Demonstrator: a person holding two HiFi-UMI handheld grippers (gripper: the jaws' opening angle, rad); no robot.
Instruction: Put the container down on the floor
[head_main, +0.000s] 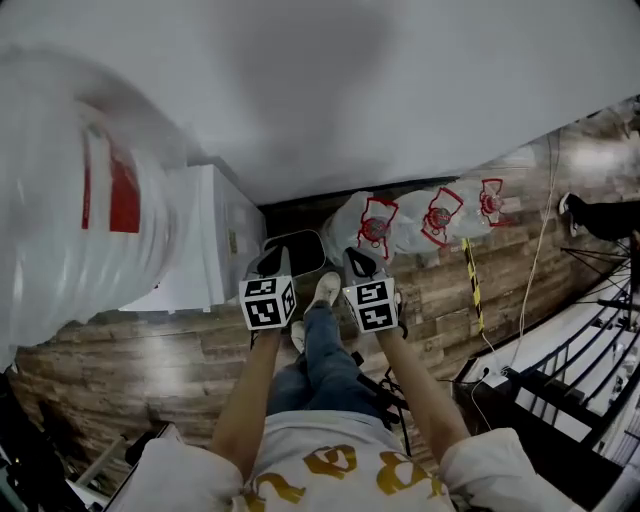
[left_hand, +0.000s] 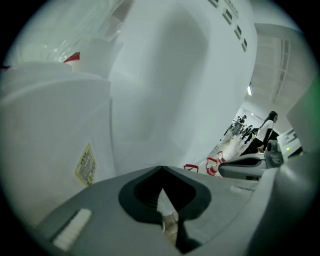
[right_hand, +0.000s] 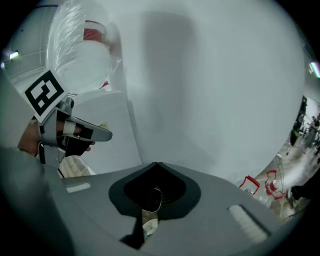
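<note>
Holding the left hand-held gripper (head_main: 274, 262) and the right hand-held gripper (head_main: 360, 264) side by side, both pointed down toward the foot of a white wall (head_main: 400, 90). Gripping nothing with either, jaws closed to a narrow slit on both. Looking down on the dark, pale-rimmed container (head_main: 300, 250), set on the wood floor (head_main: 140, 350) against the wall's foot, between the two tips in the head view and just right of a white box (head_main: 205, 240). Further right along the wall, clear bags (head_main: 435, 215) with red prints. At upper left, close and blurred, a plastic-wrapped white bundle (head_main: 70, 200) with a red label.
</note>
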